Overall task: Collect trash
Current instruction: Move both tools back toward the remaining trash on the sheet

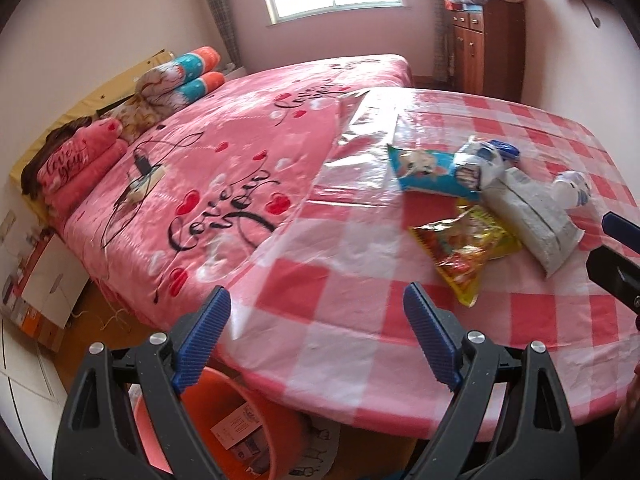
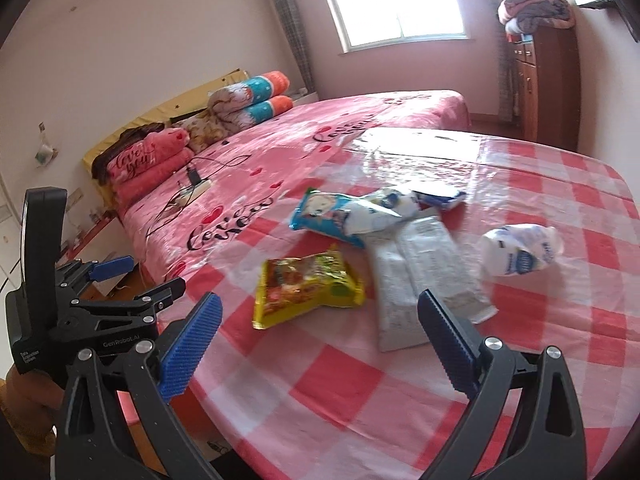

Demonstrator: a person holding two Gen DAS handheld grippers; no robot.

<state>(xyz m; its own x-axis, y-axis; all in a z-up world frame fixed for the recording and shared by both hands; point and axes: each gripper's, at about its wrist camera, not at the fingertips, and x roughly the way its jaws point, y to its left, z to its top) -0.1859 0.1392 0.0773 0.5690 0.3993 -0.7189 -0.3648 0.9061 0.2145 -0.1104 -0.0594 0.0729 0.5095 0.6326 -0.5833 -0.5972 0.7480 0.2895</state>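
The big pink bed (image 1: 240, 152) sits at the far left, and right next to it is my tabletop (image 2: 400, 392) with its red and white check cover. Down low at the near left, partly under the tabletop edge, is an orange bin (image 1: 224, 432), which I think is where the trash goes. The trash lies in a bunch in the middle of the tabletop: a long grey-white packet (image 2: 416, 280), a blue snack bag (image 2: 328, 216) at the far side, a yellow snack bag (image 2: 308, 288) nearest to me, a crumpled white and blue wrapper (image 2: 400, 204) lying on the blue bag, and a small white bottle (image 2: 520, 252) off to the right, apart from the rest. My left gripper (image 1: 316, 336) has its fingers wide open with nothing in them, hanging over the near left edge. My right gripper (image 2: 320, 344) is also open and empty, just near of the yellow bag. What could go wrong: the cover looks shiny and slippery, so a flat bag may slide away when I pinch it. The bags touch and overlap, so I might drag two at once. The bottle is round and may roll off.
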